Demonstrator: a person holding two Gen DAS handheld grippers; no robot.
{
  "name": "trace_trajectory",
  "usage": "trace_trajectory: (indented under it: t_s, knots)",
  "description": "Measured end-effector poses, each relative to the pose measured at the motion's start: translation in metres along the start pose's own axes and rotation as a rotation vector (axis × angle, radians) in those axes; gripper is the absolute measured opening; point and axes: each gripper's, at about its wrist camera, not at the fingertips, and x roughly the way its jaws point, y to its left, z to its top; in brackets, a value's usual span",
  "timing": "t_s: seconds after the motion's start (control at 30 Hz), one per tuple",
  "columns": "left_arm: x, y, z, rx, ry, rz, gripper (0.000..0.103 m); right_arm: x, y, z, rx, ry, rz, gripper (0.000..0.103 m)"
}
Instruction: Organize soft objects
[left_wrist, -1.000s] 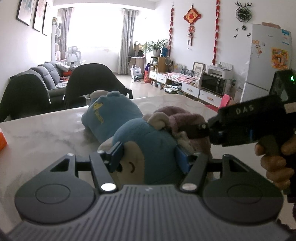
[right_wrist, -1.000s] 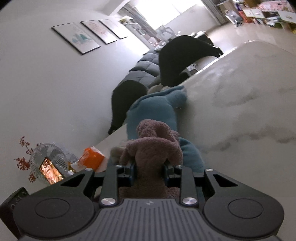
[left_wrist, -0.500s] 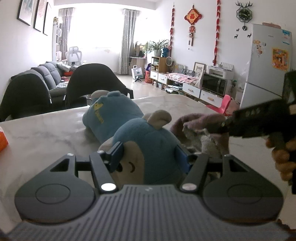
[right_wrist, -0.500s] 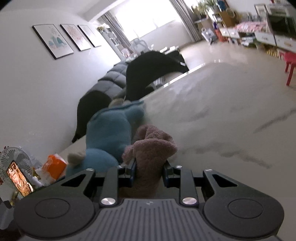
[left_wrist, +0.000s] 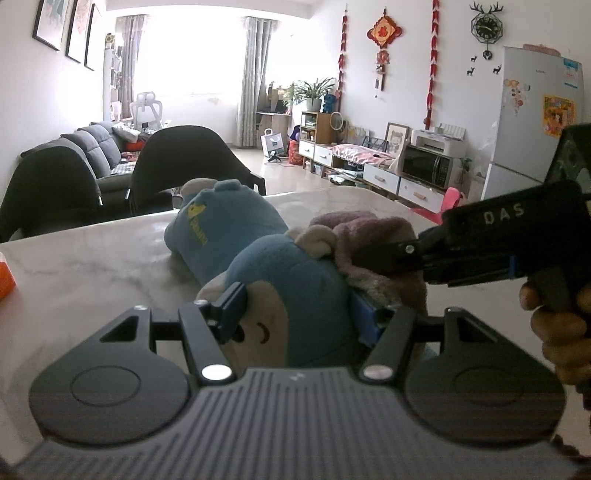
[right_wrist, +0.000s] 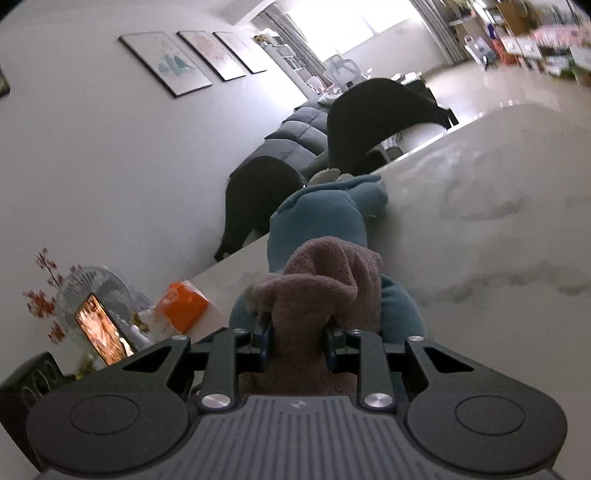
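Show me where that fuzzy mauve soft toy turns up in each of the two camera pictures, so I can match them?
Left wrist view: the mauve soft toy sits right of centre, behind the blue plush monkey's head, pinched by the right tool coming in from the right.
Right wrist view: the mauve toy is at bottom centre, clamped between that tool's fingers, lying on the blue monkey.
Shared landmark: the orange box, at the left edge in the left view.

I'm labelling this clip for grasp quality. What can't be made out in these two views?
- Left wrist view: the blue plush lower face, hidden by the left claw body.
- Right wrist view: the mauve plush shape, bunched in the right claw.
- Right wrist view: far shelves, blurred.
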Motion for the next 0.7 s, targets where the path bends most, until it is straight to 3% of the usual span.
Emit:
trace_trajectory:
  t_s: [0.3, 0.43, 0.57, 0.7]
  knots:
    - [0.0, 0.0, 0.0, -0.005, -0.002, -0.002, 0.062, -0.008, -0.036, -0.002, 0.053, -0.002, -0.166, 0.03]
    - [0.0, -0.001, 0.001, -0.005, -0.003, -0.002, 0.062, -0.016, -0.036, 0.001, 0.011, -0.035, -0.258, 0.03]
    - [-0.001, -0.001, 0.001, -0.006, -0.003, -0.003, 0.062, -0.024, -0.026, 0.004, -0.016, -0.062, -0.247, 0.029]
    - [-0.001, -0.001, 0.003, -0.006, 0.01, 0.0, 0.062, -0.025, -0.01, 0.008, -0.032, -0.055, -0.164, 0.029]
